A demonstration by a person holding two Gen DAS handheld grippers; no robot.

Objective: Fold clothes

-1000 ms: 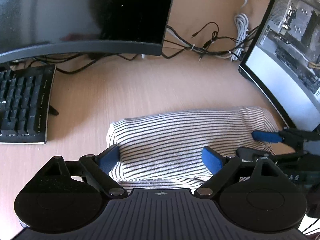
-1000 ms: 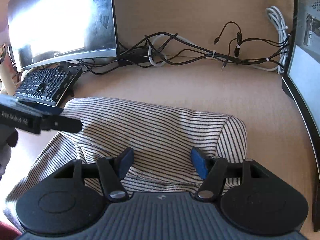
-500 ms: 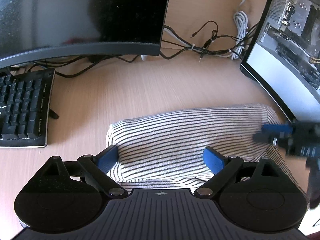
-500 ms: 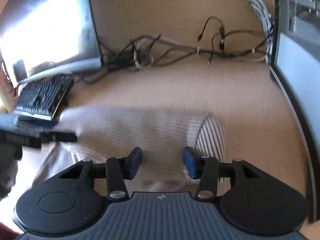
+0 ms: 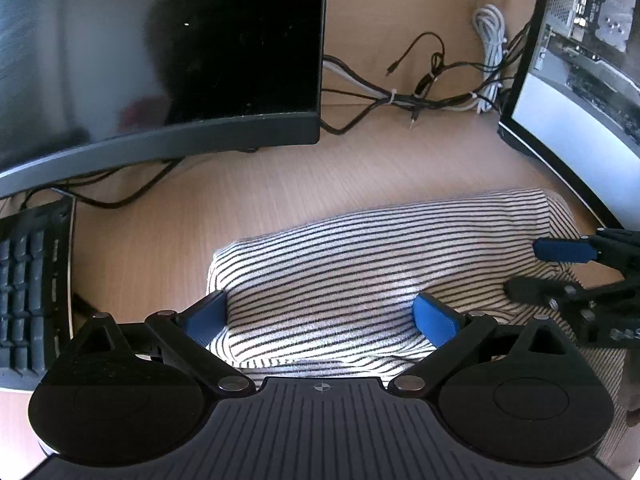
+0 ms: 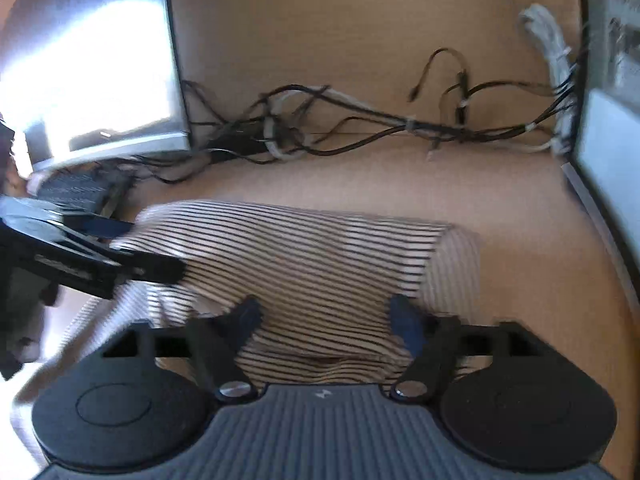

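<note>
A striped garment (image 5: 360,264), white with thin dark stripes, lies folded into a long bundle on the wooden desk (image 5: 248,204), in the open stretch between the two monitors. The bundle runs crosswise; its far edge is a rounded fold, and a looser layer of the same cloth spreads beneath it toward the near edge of the desk.

The left gripper (image 5: 320,316) sits low over the near side of the bundle. Its blue fingers (image 5: 206,316) are spread wide, one at the left end of the cloth and the other well in on the striped surface; nothing is clamped between them. Whether the pads press the fabric cannot be told.

The right gripper (image 6: 326,318) stands at the other end of the bundle, its picture blurred. Its fingers (image 6: 404,320) are also apart, with striped cloth showing in the gap; they do not close on it. In the left wrist view this gripper enters from the right edge, one blue finger lying over the right end of the garment.

A dark monitor (image 5: 160,60) stands at the far left of the desk, with a black keyboard (image 5: 32,292) at the left edge before it. A second monitor (image 5: 580,92), lit, stands along the right edge. A tangle of black and white cables (image 5: 420,96) runs along the back edge between the two.
</note>
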